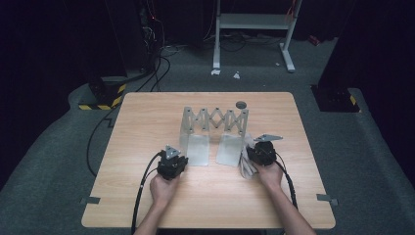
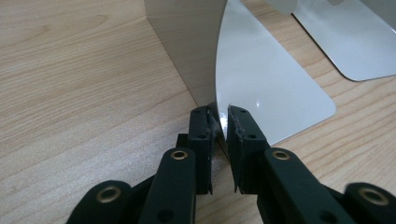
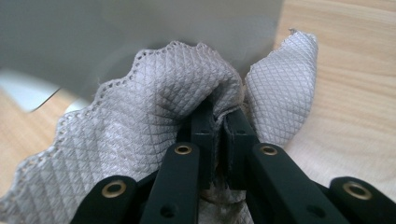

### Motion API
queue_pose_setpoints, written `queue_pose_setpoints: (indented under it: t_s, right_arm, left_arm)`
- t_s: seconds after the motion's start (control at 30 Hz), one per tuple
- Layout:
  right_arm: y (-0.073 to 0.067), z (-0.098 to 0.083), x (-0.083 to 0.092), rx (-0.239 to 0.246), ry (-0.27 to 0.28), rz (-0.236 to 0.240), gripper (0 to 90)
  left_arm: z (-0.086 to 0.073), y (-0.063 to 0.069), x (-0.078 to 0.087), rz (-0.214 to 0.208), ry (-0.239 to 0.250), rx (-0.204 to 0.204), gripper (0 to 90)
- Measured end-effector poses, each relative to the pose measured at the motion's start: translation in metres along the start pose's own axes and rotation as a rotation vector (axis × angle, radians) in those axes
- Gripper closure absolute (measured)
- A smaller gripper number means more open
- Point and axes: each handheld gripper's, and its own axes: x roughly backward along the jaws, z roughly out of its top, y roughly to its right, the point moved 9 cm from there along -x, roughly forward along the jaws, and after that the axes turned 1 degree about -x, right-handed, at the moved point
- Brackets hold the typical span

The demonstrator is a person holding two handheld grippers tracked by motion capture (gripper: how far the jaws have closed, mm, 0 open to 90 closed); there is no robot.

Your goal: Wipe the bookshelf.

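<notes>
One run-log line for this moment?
left hand-held gripper: clamps metal bookend edge | right hand-held gripper: holds grey cloth by bookend

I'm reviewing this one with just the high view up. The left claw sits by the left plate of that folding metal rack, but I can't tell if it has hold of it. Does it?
Observer: Yes. In the left gripper view the left claw pinches the near edge of the rack's left plate, one jaw on each face.
Operator: And the pale thing at the right claw?
Observer: A grey cloth with a diamond weave and a scalloped edge, bunched up in the right claw.
Operator: Are those jaws closed on it?
Observer: Yes, shut on a fold, with cloth spilling out to both sides.
Operator: Is the cloth on the rack yet?
Observer: The rack's right plate stands right behind it; contact I cannot tell.
</notes>
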Motion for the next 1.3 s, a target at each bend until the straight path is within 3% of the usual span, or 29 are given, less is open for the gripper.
queue_pose_setpoints:
  t_s: [0.17, 0.37, 0.5, 0.53, 0.6, 0.63, 0.77, 0.97, 1.03, 1.1, 1.17, 1.3]
  right_arm:
    - [-0.008, -0.009, 0.011, 0.017, 0.004, 0.031, 85.6]
    - [-0.001, -0.010, 0.027, 0.009, 0.043, 0.012, 85.7]
    - [0.013, -0.007, 0.034, -0.013, 0.060, -0.025, 85.7]
    - [0.025, -0.007, 0.038, -0.030, 0.067, -0.051, 85.7]
    - [0.036, -0.007, 0.042, -0.032, 0.077, -0.085, 85.5]
    - [0.036, -0.007, 0.042, -0.032, 0.077, -0.085, 85.5]
    - [0.058, -0.007, 0.049, -0.066, 0.096, -0.152, 84.9]
    - [0.077, -0.016, 0.042, -0.101, 0.063, -0.208, 84.4]
    - [0.081, -0.017, 0.040, -0.113, 0.063, -0.231, 77.7]
    - [0.081, -0.018, 0.040, -0.122, 0.060, -0.221, 72.0]
    - [0.079, -0.017, 0.043, -0.130, 0.066, -0.208, 65.6]
    - [0.073, -0.014, 0.051, -0.124, 0.083, -0.194, 58.7]
  left_arm:
    - [0.000, -0.002, 0.000, 0.016, 0.000, 0.010, 80.1]
    - [0.002, -0.010, -0.001, 0.051, 0.004, 0.045, 82.9]
    - [0.002, -0.012, -0.001, 0.055, 0.005, 0.058, 84.0]
    - [0.002, -0.013, -0.001, 0.052, 0.006, 0.066, 84.0]
    - [0.003, -0.016, -0.002, 0.055, 0.006, 0.073, 84.4]
    - [0.003, -0.016, -0.002, 0.055, 0.006, 0.073, 84.6]
    - [0.003, -0.022, -0.001, 0.069, -0.001, 0.064, 85.4]
    - [0.003, -0.027, 0.000, 0.078, -0.015, 0.069, 86.5]
    - [0.003, -0.030, 0.000, 0.087, -0.011, 0.078, 87.0]
    - [0.003, -0.029, 0.001, 0.093, -0.015, 0.073, 87.0]
    - [0.002, -0.027, 0.004, 0.117, -0.027, 0.031, 86.0]
    - [0.000, -0.023, 0.008, 0.100, -0.025, 0.041, 81.1]
